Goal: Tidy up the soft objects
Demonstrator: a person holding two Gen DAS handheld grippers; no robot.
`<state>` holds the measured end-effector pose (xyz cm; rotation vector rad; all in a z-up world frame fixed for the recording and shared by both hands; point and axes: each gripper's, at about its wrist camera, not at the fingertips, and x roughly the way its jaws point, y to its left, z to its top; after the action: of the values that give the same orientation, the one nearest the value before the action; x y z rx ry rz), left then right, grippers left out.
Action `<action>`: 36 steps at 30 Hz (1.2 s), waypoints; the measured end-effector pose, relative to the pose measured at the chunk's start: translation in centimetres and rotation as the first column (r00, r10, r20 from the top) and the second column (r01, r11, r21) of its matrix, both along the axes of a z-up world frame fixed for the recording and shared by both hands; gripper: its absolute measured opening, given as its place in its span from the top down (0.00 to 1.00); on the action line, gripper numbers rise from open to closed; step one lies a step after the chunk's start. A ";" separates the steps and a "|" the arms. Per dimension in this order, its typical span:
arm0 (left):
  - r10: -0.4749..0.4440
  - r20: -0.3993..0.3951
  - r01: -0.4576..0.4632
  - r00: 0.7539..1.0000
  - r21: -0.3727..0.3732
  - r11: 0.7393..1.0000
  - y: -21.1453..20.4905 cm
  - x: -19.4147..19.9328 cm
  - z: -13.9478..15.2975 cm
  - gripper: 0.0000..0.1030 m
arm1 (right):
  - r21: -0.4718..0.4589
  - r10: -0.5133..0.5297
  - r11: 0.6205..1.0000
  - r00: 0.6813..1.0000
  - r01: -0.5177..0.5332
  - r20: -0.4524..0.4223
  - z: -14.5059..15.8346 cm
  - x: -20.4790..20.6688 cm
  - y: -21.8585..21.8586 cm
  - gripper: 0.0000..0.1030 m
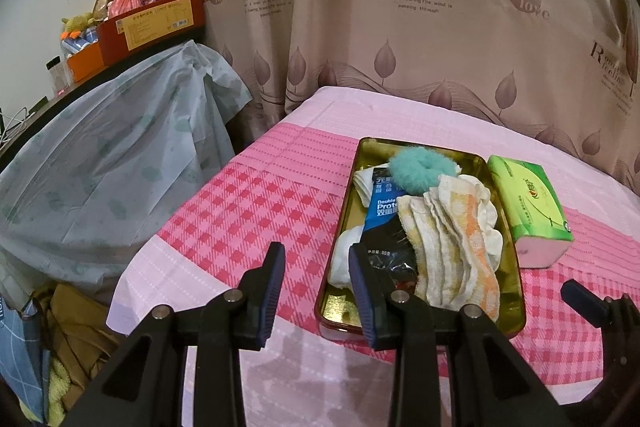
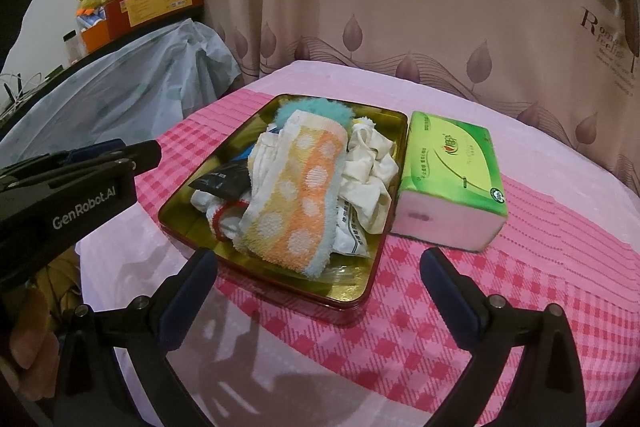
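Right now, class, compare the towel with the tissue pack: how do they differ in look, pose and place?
The towel is orange and yellow with white dots; the tissue pack is green with a pink end. The towel is loosely folded and rumpled; the tissue pack keeps a neat block shape. The towel lies inside the tin on top of other items; the tissue pack sits outside it on the bedsheet, right beside the tin's wall. Neither is held by a gripper.

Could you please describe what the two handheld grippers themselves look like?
Both the left gripper and the right gripper have matte black angular linkage arms with silver pivot pins, and dark blue ribbed pads on the fingers. White "GenRobot.AI" lettering marks the left gripper's body in the right wrist view.
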<state>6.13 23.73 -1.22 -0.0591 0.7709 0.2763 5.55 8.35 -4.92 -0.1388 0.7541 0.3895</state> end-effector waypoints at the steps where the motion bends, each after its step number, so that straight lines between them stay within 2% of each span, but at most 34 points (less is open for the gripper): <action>1: -0.001 0.000 0.001 1.000 -0.002 1.000 0.0 0.0 0.0 0.68 | 0.002 0.001 1.000 1.000 -0.001 -0.001 0.0 0.0 0.0 0.02; 36: -0.003 -0.001 0.003 1.000 -0.003 1.000 0.1 0.0 0.0 0.68 | 0.000 0.018 1.000 1.000 -0.018 -0.011 -0.3 -0.4 0.4 0.02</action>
<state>6.13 23.80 -1.25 -0.0603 0.7718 0.2722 5.18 8.77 -5.18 -0.1442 0.7640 0.4076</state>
